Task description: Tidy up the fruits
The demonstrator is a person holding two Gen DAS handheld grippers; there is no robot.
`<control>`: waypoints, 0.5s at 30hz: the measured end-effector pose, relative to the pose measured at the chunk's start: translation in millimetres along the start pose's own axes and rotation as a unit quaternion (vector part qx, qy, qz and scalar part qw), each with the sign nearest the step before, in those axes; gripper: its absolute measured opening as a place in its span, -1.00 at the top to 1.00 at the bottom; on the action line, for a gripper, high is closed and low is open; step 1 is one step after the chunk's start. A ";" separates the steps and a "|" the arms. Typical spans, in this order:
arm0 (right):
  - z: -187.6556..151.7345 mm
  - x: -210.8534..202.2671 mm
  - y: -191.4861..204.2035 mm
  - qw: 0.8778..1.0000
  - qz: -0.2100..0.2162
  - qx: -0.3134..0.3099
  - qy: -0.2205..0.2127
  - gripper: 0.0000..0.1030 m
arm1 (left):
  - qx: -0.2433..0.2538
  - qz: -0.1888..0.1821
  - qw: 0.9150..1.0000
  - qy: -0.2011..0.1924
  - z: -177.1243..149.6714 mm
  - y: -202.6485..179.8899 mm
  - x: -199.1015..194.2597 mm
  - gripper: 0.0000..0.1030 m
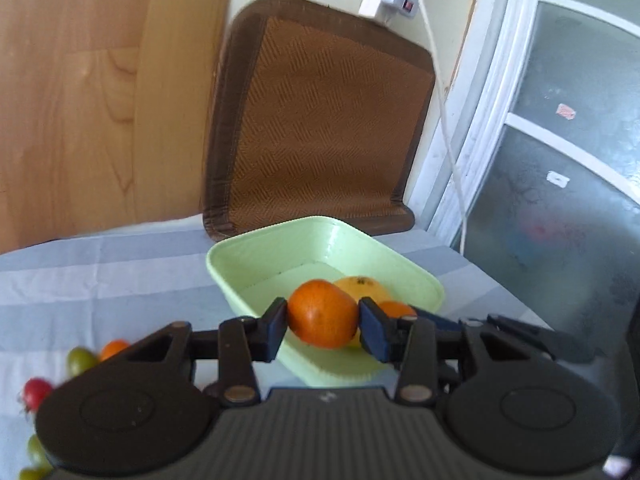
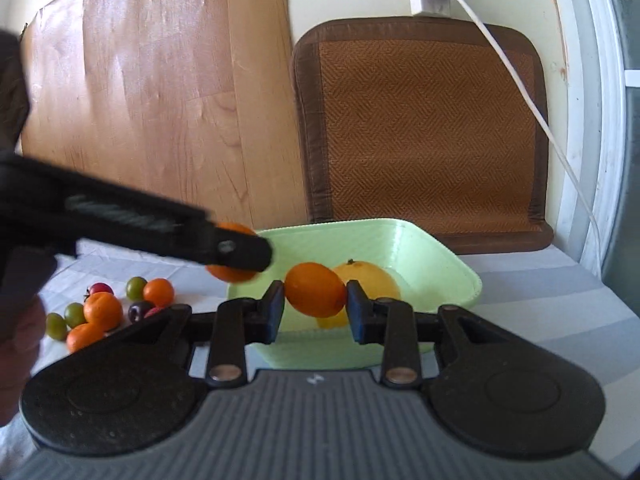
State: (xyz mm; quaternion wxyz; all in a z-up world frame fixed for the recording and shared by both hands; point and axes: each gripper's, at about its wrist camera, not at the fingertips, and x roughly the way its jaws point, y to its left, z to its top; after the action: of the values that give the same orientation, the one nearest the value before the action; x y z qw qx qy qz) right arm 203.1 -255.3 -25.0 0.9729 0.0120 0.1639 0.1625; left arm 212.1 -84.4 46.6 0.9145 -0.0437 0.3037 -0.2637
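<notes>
Fruits: left gripper (image 1: 323,322) clamps an orange fruit (image 1: 322,313), right gripper (image 2: 315,306) clamps another (image 2: 315,289), half-hiding the yellow fruit (image 2: 370,276) in the green bowl (image 2: 440,264).

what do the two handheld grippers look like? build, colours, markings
Both match: left gripper and right gripper have a grey ribbed body with a small white logo, two round black housings, black linkage arms with metal pivot pins, and dark blue fingers. No cables visible on either.

Loose fruits (image 2: 105,311) lie left of the bowl (image 2: 440,256).
</notes>
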 end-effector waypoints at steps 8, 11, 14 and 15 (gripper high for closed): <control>-1.0 -10.3 -8.4 0.999 -0.002 0.020 -0.026 -0.02 | -0.016 0.015 1.000 0.005 3.8 9.3 15.5 0.01; -3.0 -16.9 -13.8 0.998 -0.010 0.041 -0.037 -0.02 | -0.021 0.019 0.999 -0.026 2.4 19.1 -16.5 -0.03; -5.4 -22.8 -15.0 0.997 -0.017 0.053 -0.046 -0.02 | -0.026 0.040 0.997 -0.066 -5.5 34.6 -61.7 -0.20; -5.8 -24.8 -14.2 0.997 -0.019 0.055 -0.050 -0.02 | -0.030 0.052 0.995 -0.079 -10.9 41.2 -78.4 -0.25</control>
State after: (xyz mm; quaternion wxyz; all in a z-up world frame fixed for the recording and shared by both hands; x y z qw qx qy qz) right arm 183.5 -276.9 -23.7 0.9807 0.0703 0.1238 0.1339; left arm 171.6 -8.3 69.6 0.9464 -0.0760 0.2399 -0.2024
